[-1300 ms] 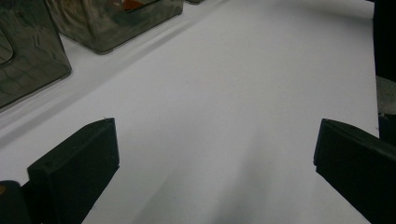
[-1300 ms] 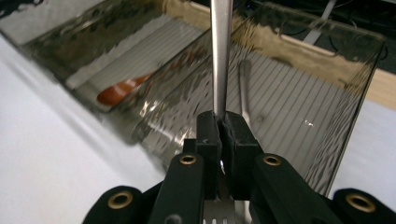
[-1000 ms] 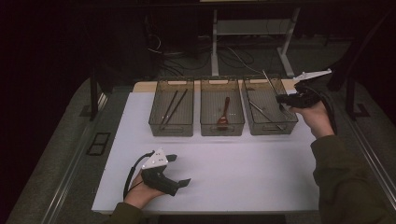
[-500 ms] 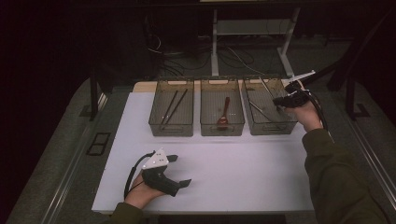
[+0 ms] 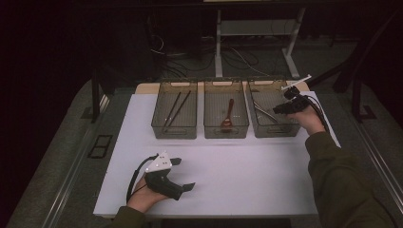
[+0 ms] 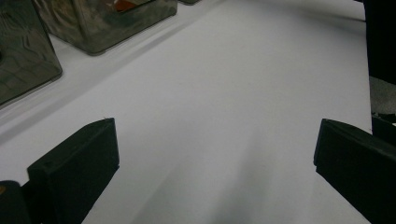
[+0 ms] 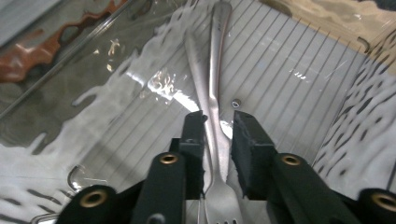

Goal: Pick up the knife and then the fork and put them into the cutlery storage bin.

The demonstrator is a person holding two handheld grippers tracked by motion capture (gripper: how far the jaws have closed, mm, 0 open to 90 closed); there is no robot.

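1. My right gripper [image 7: 218, 122] is down in the right-hand bin [image 5: 266, 130]; its jaws have just been opening and now straddle the fork [image 7: 215, 100] without pressing it.
2. In the right gripper view the fork's long axis runs straight away from me, tines nearest, handle far.
3. My left gripper [image 5: 183, 175] rests on the white mat [image 5: 247, 175], jaws wide apart.

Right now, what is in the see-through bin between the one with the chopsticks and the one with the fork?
In the high view, the middle clear plastic bin holds a reddish-brown wooden spoon, lying lengthwise.
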